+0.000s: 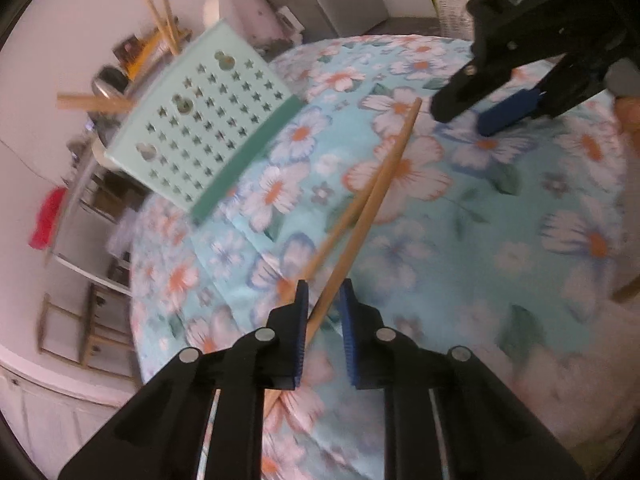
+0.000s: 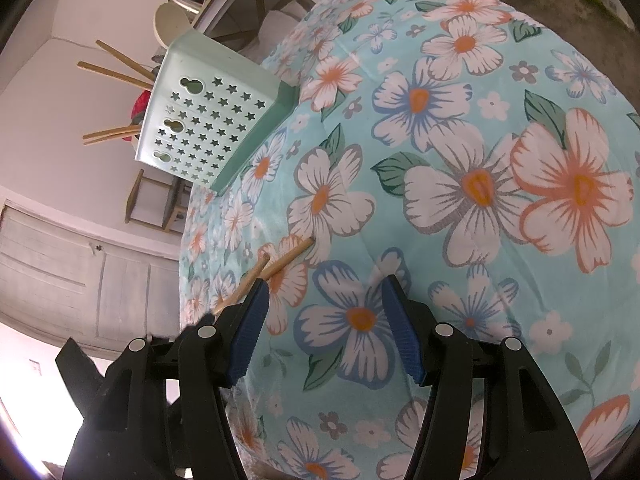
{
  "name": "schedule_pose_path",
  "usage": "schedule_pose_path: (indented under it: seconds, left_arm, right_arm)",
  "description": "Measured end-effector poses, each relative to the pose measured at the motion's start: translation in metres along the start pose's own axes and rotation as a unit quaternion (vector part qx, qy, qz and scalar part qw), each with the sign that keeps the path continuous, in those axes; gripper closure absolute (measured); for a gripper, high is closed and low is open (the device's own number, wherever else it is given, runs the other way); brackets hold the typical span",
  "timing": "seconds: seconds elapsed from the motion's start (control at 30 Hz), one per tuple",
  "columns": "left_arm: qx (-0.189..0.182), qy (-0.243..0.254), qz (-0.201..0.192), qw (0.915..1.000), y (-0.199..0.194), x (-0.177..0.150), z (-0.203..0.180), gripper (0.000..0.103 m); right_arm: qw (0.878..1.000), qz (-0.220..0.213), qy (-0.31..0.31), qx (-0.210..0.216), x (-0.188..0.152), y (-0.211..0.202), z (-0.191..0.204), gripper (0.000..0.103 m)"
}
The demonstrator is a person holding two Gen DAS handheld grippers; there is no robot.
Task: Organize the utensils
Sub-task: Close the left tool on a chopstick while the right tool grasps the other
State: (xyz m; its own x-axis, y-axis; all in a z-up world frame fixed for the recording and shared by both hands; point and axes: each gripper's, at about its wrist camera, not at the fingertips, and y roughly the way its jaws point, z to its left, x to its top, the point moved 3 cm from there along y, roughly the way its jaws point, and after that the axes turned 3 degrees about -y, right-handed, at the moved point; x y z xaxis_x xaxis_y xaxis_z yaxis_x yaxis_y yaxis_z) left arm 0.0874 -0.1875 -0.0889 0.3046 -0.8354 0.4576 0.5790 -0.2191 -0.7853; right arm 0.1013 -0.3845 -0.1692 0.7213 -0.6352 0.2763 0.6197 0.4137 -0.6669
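Observation:
My left gripper (image 1: 323,290) is closed down on a pair of wooden chopsticks (image 1: 374,196) that stick out forward above the floral tablecloth (image 1: 460,240). A mint-green utensil holder (image 1: 208,128) with star-shaped holes stands at the table's far left, with several chopsticks (image 1: 164,12) sticking out of its top. My right gripper (image 2: 322,292) is open and empty above the cloth; it also shows in the left wrist view (image 1: 464,120) at the upper right. The held chopsticks' tips (image 2: 280,262) show left of its left finger. The holder (image 2: 208,116) is far left.
Another chopstick end (image 1: 626,292) lies at the right edge of the table. Beyond the table's far edge stand a wooden stool (image 2: 154,204), white cabinets (image 2: 60,264) and a cluttered shelf (image 1: 132,60).

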Motion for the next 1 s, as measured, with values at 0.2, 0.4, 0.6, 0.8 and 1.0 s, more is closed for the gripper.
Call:
schedule_pose_path:
  seconds: [0.2,0.4,0.6,0.8,1.0]
  left_arm:
    - [-0.091,-0.062,0.026,0.9936,-0.008,-0.01,0.011,0.088]
    - [-0.143,-0.105,0.009,0.9841,-0.005,0.003,0.02,0.074]
    - [-0.19,-0.131,0.003,0.973,0.013,0.027,0.017,0.074]
    - [-0.201,-0.125,0.021,0.9715,0.038,0.047,0.007,0.078]
    - [-0.192,-0.118,0.032,0.9737,0.047,0.057,0.002,0.086]
  right_arm:
    - [1.0,-0.001,0.001,0.001,0.0,-0.001,-0.001,0.047]
    - [1.0,-0.001,0.008,0.008,-0.002,-0.004,-0.004,0.047]
    - [1.0,-0.002,0.016,0.013,-0.002,-0.006,-0.007,0.046]
    - [1.0,-0.001,0.019,0.014,-0.003,-0.007,-0.007,0.046]
    - [1.0,0.0,0.019,0.01,-0.003,-0.006,-0.006,0.046]
